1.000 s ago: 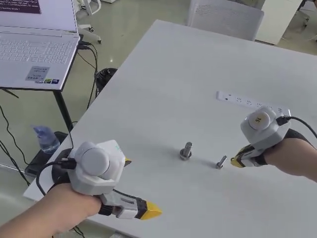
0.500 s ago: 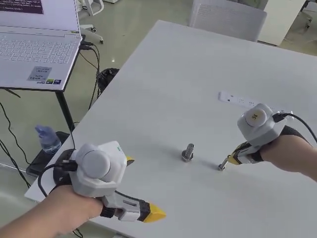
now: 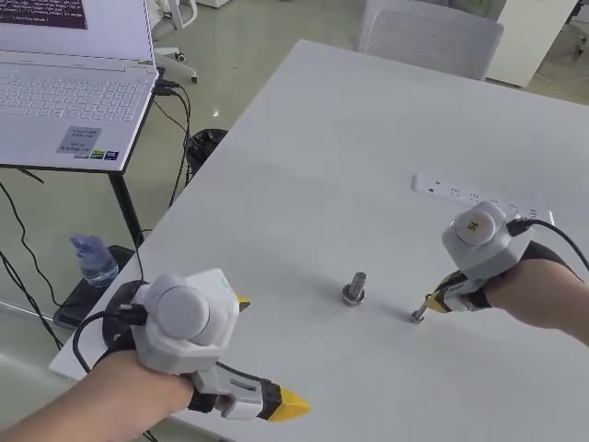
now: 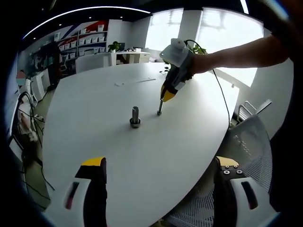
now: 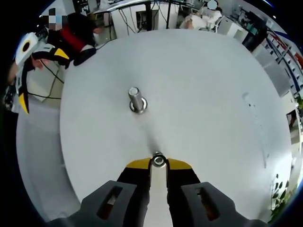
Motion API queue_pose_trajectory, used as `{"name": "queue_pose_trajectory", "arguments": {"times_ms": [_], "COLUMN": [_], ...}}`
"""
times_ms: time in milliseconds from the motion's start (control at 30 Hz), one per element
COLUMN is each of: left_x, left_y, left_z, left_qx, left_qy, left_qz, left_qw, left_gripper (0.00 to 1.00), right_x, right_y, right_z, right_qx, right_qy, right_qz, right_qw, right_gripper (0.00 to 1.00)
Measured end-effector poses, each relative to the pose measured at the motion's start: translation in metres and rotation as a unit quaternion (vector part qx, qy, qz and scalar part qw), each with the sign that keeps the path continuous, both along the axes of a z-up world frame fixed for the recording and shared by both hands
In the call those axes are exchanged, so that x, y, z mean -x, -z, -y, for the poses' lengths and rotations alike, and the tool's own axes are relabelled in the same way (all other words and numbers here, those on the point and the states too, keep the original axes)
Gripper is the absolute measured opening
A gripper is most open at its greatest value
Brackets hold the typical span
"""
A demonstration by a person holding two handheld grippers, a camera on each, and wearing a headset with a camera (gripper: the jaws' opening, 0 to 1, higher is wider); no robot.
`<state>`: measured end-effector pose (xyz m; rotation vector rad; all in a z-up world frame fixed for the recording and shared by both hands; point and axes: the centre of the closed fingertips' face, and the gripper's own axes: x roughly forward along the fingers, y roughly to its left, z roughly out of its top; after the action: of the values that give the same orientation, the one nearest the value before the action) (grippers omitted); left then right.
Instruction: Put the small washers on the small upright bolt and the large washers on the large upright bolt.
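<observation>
Right now the small bolt stands upright on the white table, just right of the large bolt, and the two do not touch. At its top the right gripper has its fingers drawn nearly together, pinching what looks like a small washer, though the ring is too small to be sure. At the near left, the left gripper hovers with fingers spread wide, holding nothing. A power strip lies farther back.
</observation>
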<state>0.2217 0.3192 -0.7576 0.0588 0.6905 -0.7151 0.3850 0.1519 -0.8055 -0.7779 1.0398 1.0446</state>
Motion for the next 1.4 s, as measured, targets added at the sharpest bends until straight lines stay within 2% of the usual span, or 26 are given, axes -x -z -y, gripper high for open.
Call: {"name": "queue_pose_trajectory", "arguments": {"times_ms": [233, 400, 567, 1400], "left_x": [-0.002, -0.001, -0.002, -0.001], "left_y": [0.001, 0.006, 0.005, 0.013], "left_z": [0.001, 0.001, 0.001, 0.000], "left_qx": [0.000, -0.002, 0.003, 0.007], "left_qy": [0.003, 0.009, 0.008, 0.001], "left_qz": [-0.002, -0.010, -0.011, -0.022], "left_qw": [1.0000, 0.9999, 0.9999, 0.9997], "left_gripper": [0.97, 0.95, 0.94, 0.93], "right_x": [-0.004, -0.005, -0.005, -0.005], "right_y": [0.005, 0.009, 0.013, 0.035], "right_z": [0.001, 0.000, -0.001, -0.002], "right_qx": [0.001, 0.003, 0.003, 0.023], "right_qy": [0.003, 0.003, 0.004, -0.017], "right_qz": [-0.005, -0.010, -0.013, -0.014], "right_qw": [1.0000, 0.9999, 0.9999, 0.9995], "right_gripper": [0.12, 0.12, 0.12, 0.12]}}
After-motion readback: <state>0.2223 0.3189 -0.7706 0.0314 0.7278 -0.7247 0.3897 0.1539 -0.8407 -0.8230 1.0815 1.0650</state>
